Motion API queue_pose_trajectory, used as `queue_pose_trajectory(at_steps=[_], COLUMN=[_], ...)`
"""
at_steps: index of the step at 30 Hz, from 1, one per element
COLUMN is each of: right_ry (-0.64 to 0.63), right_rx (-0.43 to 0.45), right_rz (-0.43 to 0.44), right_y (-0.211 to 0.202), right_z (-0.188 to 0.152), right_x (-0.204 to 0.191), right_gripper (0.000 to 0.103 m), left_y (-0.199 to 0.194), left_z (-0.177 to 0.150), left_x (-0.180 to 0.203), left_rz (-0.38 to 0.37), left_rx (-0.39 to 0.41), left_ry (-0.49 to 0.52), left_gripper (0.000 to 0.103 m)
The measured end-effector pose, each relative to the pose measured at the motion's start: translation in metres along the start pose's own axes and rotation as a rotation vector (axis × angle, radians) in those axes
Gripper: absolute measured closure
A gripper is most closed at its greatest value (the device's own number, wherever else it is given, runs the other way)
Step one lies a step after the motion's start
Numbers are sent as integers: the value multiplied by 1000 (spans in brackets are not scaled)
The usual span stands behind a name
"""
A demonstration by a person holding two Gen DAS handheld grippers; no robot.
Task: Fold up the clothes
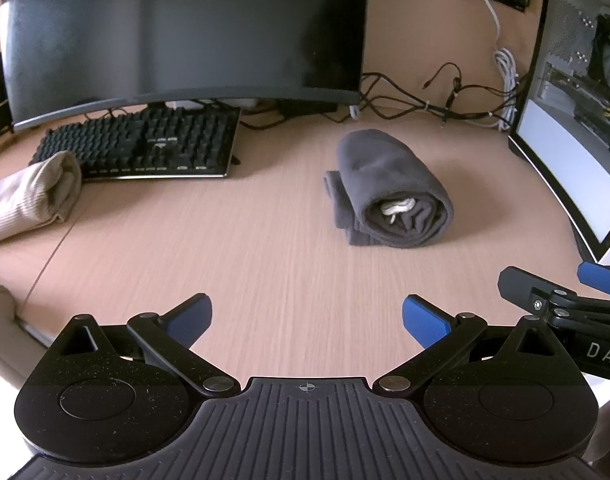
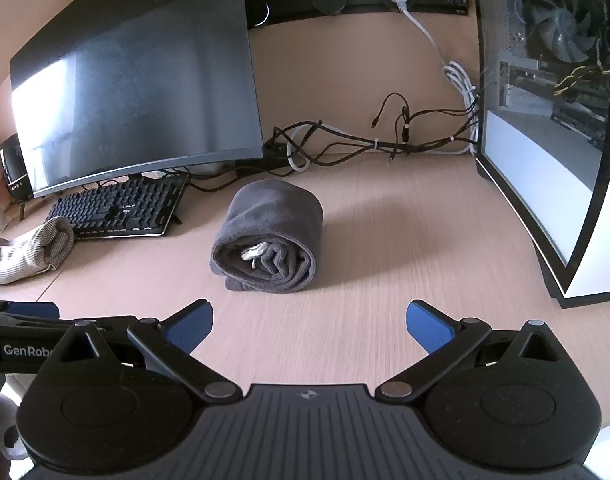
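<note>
1. Left tongs [image 1: 307, 322]: blue pads spread wide apart, nothing between them. They hang above bare table [image 1: 265, 264].
2. Right tongs [image 2: 309, 326]: blue pads likewise spread wide, gripping nothing, above the wood surface.
3. Grey garment [image 1: 389, 196]: rolled into a tight bundle, lying on the table apart from both tongs. In the left wrist view it sits at 1 o'clock from the tongs; in the right wrist view, at 11 o'clock. The open end of the roll faces the cameras, with a white drawstring [image 2: 255, 252] showing in its core.
4. Beige ribbed garment [image 1: 29, 200]: bunched at 10 o'clock, its far end just beside the front edge of the keyboard [image 1: 145, 144].
5. Monitor [image 1: 185, 32]: dark screen, directly behind the keyboard.
6. Computer case [image 2: 553, 120]: at 2 o'clock, with a glass side panel.
7. Cables [image 2: 385, 140]: bundled along the table's rear edge, at 12 o'clock.
</note>
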State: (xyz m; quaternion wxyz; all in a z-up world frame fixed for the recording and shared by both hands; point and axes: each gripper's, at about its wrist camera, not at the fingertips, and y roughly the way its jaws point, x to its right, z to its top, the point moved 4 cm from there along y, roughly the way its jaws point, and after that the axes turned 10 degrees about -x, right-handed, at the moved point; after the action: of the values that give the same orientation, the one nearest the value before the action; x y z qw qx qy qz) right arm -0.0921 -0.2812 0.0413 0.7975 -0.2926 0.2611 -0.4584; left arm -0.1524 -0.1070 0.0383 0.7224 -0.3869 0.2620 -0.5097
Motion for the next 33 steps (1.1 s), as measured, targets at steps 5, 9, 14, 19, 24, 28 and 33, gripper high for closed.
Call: queue_pose_trajectory(at_steps=[5,9,14,19,24,28,33], right_ry=[-2,1,5,10,12,12,14], right_rx=[-10,-18,-25,-34,-44,-52,-61], right_rz=[0,3,4,6,7,9,8], right_y=[3,5,9,13,18,22,26], right_z=[1,1,2,3,4,4,4], right_x=[1,3,3,4,4,4,5], right_gripper=[0,0,0,0,0,0,0], left_y=[3,5,7,10,14,17,20], left_z=[1,1,4,6,7,8,9], left_x=[1,2,2,2,1,0,-1], left_rz=[0,2,5,7,9,8,5], left_rx=[-9,-12,-17,-24,-33,-41,-50], left_ry=[-3,0,3,5,4,4,3], left_gripper=[0,0,0,0,0,0,0])
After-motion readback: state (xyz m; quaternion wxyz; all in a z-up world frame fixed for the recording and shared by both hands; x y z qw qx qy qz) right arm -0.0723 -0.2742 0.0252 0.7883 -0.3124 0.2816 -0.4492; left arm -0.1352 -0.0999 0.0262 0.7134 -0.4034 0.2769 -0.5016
